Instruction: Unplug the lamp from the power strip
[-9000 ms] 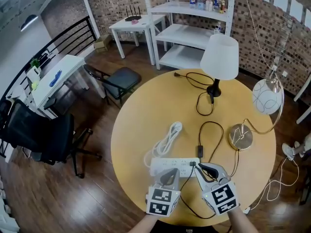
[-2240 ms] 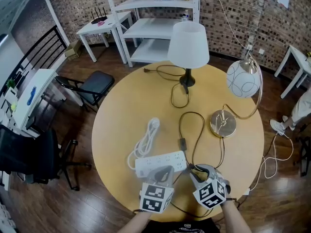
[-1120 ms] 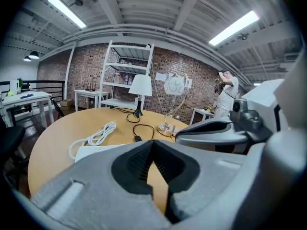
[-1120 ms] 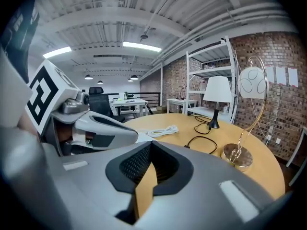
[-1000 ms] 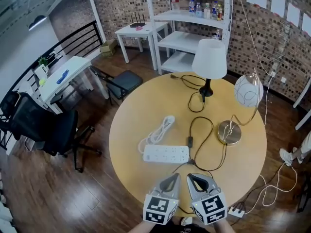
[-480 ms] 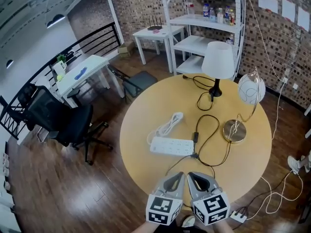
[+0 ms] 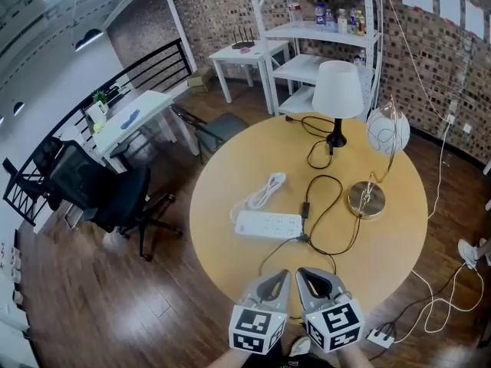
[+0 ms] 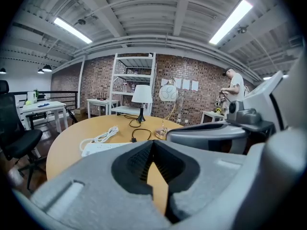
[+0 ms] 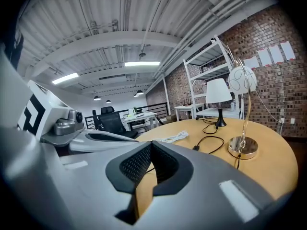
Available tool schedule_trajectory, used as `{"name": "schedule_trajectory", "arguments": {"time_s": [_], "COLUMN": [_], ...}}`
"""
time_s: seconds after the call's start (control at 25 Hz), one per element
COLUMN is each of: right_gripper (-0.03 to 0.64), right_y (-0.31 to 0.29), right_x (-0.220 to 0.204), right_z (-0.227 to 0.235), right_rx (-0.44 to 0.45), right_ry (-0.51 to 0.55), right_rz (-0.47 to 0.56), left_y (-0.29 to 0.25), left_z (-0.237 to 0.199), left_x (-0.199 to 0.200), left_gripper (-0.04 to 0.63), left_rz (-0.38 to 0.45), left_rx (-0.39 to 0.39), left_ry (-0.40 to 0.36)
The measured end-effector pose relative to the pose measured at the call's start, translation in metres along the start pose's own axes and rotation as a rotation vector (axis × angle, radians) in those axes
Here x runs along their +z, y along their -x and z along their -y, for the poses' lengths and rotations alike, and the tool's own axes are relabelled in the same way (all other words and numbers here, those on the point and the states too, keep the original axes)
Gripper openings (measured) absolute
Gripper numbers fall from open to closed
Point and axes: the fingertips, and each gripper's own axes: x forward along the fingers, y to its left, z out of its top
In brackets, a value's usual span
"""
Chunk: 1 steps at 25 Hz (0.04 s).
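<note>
The white power strip (image 7: pixel 268 225) lies mid-table with its coiled white cord (image 7: pixel 261 192) behind it. A black plug (image 7: pixel 303 238) rests on the table just off the strip's right end, and it looks apart from the sockets. Its cord runs past an inline switch (image 7: pixel 304 208) toward the brass base (image 7: pixel 367 199) of the globe lamp (image 7: pixel 387 132). The white-shade lamp (image 7: pixel 337 90) stands at the far edge. My left gripper (image 7: pixel 278 277) and right gripper (image 7: pixel 307 275) hover side by side at the near edge, both shut and empty. The strip (image 8: pixel 103 147) lies well ahead of the left gripper (image 8: pixel 152 145).
A white shelf unit (image 7: pixel 322 29), small white tables (image 7: pixel 245 52) and black chairs (image 7: pixel 100 198) surround the round table (image 7: pixel 222 175). A second power strip (image 7: pixel 381 336) and loose cables lie on the floor at right. A person (image 8: pixel 235 83) stands by the far wall.
Both grippers stay shut and close together at the table's near edge. The head view has shifted slightly. The plug and strip have not moved.
</note>
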Motion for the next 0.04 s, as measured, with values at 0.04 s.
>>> {"name": "schedule_trajectory", "arguments": {"time_s": [0.04], "right_gripper": [0.002], "right_y": [0.0017], "right_x": [-0.0004], "right_z": [-0.0002], "right_rx": [0.001], "right_ry": [0.003], "right_rz": [-0.001], "left_y": [0.0007], "left_z": [0.0021], "left_x": [-0.0002], "left_gripper": [0.003], "left_rz": [-0.002], "left_rx": [0.000], "left_ry": [-0.001]}}
